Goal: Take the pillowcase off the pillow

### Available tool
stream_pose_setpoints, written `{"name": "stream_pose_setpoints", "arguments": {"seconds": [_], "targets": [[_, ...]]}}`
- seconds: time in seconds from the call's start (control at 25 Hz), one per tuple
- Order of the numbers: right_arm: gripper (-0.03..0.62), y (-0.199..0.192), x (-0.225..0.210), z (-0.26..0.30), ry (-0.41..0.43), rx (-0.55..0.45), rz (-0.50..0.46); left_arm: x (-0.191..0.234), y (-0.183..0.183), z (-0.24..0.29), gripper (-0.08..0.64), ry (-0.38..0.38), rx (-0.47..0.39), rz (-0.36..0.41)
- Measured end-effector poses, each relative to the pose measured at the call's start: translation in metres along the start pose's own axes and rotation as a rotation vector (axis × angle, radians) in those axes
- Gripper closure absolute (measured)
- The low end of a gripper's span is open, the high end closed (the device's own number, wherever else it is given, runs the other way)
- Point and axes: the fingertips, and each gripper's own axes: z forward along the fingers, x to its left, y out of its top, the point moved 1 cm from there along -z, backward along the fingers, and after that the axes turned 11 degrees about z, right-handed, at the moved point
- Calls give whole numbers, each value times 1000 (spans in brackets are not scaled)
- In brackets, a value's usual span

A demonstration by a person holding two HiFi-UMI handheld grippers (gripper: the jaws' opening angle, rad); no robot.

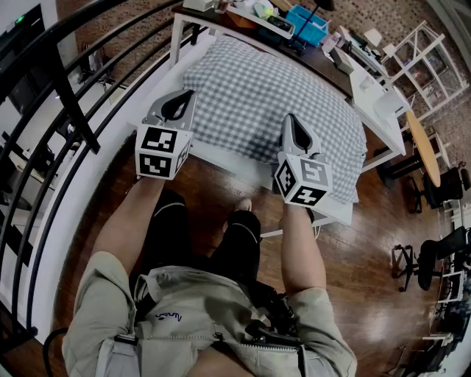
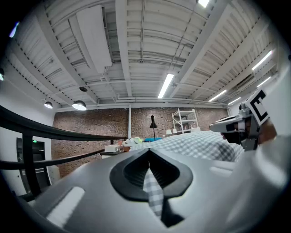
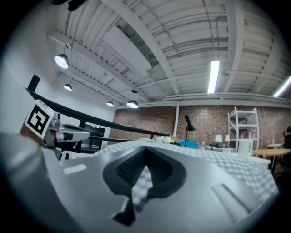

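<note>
Left gripper (image 2: 149, 154): we see jaws pressed together, pinching checked pillowcase (image 1: 272, 96) fabric at its near left edge.
Right gripper (image 3: 145, 152): jaws clamped on the same fabric, near right edge.
Pillowcase: lies on white table (image 1: 335, 210) in front of us, pillow hidden inside.
Grippers: level, side by side, apart.

Pillow itself hidden inside pillowcase (image 1: 272, 88). Desk clutter (image 1: 283, 22) beyond my right gripper (image 1: 289, 118) too small for me to name.

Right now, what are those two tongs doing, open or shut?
Left tongs: shut on the pillowcase.
Right tongs: shut on the pillowcase too.
</note>
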Motion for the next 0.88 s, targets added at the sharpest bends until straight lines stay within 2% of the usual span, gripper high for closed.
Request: {"name": "stream_pose_setpoints", "arguments": {"seconds": [0.12,0.36,0.56,0.64,0.72,0.8,0.88], "targets": [[589,3,22,34,26,23,-24,21,-4,15,560,-16,47,8],[589,-9,75,94,81,80,-27,44,-12,47,560,-74,86,97],[587,-33,118,96,150,116,-12,45,-43,46,543,-99,108,-5],[493,-44,135,96,190,154,-2,52,-52,41,531,-84,115,-41],[452,-59,155,97,226,206,-12,59,-61,36,525,-64,125,-67],[423,-81,174,101,252,291,-62,62,-67,34,522,-58,134,-81],[423,-104,185,103,255,377,-162,60,-73,31,515,-65,148,-78]]}}
